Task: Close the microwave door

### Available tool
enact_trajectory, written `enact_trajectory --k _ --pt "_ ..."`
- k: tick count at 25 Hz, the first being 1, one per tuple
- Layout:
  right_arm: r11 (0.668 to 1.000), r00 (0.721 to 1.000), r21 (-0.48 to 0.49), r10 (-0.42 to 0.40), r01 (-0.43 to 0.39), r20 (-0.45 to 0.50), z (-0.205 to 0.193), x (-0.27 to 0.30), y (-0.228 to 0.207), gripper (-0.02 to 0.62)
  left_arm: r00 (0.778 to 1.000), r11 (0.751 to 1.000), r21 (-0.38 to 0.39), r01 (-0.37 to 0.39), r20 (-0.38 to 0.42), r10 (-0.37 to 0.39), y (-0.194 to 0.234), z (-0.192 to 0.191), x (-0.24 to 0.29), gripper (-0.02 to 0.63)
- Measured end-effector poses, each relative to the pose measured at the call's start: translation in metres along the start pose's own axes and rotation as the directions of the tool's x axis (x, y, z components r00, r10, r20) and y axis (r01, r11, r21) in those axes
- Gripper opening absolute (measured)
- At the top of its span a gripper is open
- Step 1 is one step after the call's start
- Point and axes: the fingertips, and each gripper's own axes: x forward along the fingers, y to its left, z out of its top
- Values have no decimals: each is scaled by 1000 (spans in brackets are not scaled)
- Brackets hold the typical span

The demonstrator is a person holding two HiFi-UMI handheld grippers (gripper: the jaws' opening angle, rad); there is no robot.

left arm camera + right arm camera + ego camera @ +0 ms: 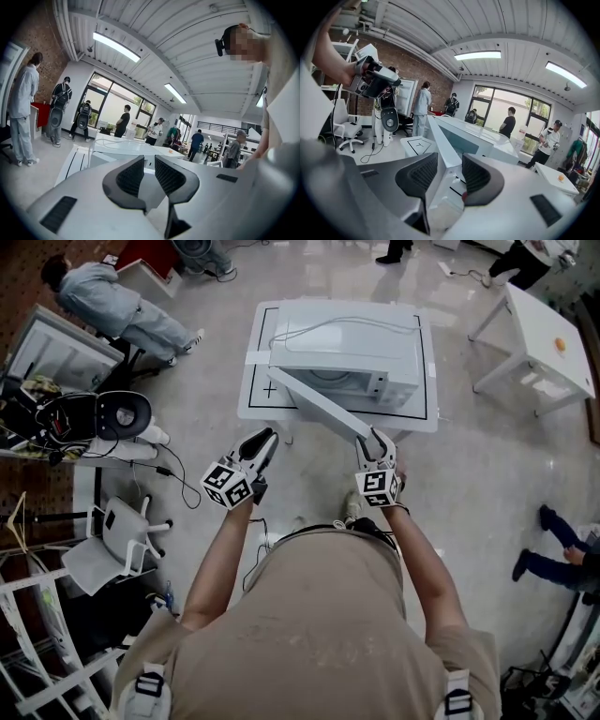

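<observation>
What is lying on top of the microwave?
A thin white cable loops across the microwave top; nothing else shows. Where it leads behind the microwave is hidden.

Free end of microwave door hidden behind right tongs.

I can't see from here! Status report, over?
Left gripper empty, jaws slightly apart. Right gripper open around microwave door edge. Door wide open. Nothing seen blocking it.
</observation>
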Motion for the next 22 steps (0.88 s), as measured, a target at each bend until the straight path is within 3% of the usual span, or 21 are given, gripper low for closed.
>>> enact_trajectory --k 7,22 --pt "999 1000 -42 18 -17 24 -1 22 -31 179 998 998 -7 -60 20 60 -4 5 15 60" --pt "991 997 -125 48 -40 65 3 63 -88 183 987 988 -14 -156 46 157 -10 7 46 60"
